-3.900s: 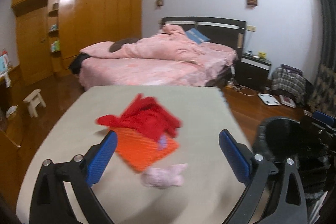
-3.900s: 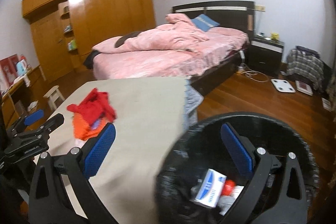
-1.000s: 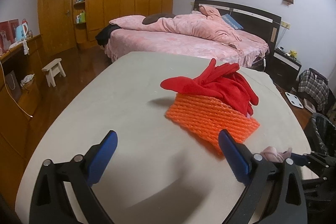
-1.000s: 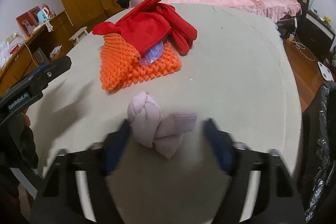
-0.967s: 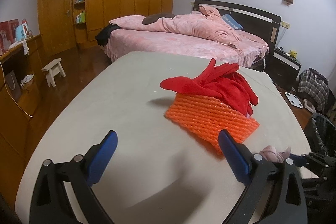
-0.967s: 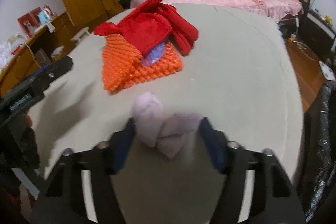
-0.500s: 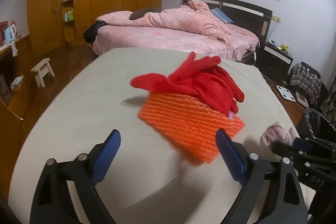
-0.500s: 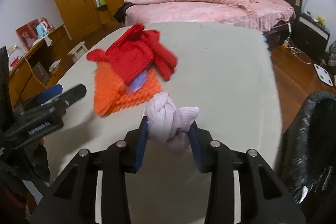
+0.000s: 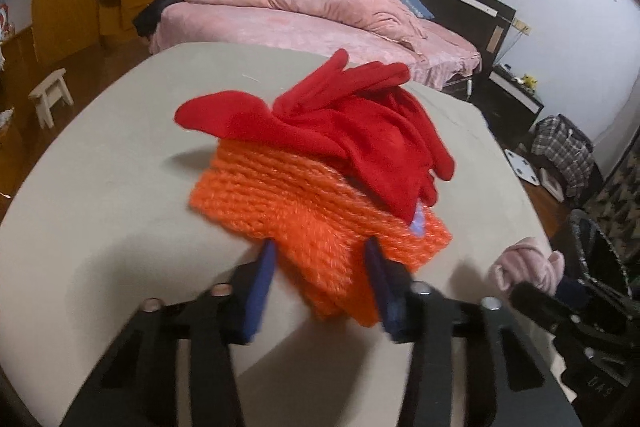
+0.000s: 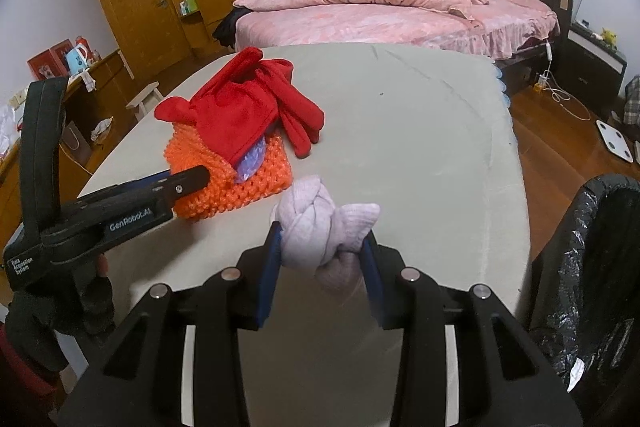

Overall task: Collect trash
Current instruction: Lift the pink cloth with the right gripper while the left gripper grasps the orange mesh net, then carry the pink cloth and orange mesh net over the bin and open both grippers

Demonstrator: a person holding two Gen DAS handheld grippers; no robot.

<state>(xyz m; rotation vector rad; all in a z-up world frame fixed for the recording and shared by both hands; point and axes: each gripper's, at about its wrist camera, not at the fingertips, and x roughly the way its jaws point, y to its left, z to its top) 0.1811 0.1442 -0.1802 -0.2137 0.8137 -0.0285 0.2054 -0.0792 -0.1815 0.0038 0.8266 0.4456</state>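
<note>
Partway through, by the look of it: right tongs [image 10: 322, 251] clamped on the knotted pale-pink cloth bundle [image 10: 326, 227], held just above the worktop [image 10: 420, 131] and not yet over the black-lined bin [image 10: 592, 267] at the right edge. Left tongs [image 9: 320, 275] just narrowed around the near corner of the orange knitted piece [image 9: 308, 203], pads apparently pressing its sides (somewhat blurred), with the red gloves [image 9: 340, 131] piled on top and a bluish scrap [image 10: 252, 155] tucked beneath them. Nothing between bundle and bin; bed [image 10: 380, 11] and stool [image 9: 50, 95] well clear.
</note>
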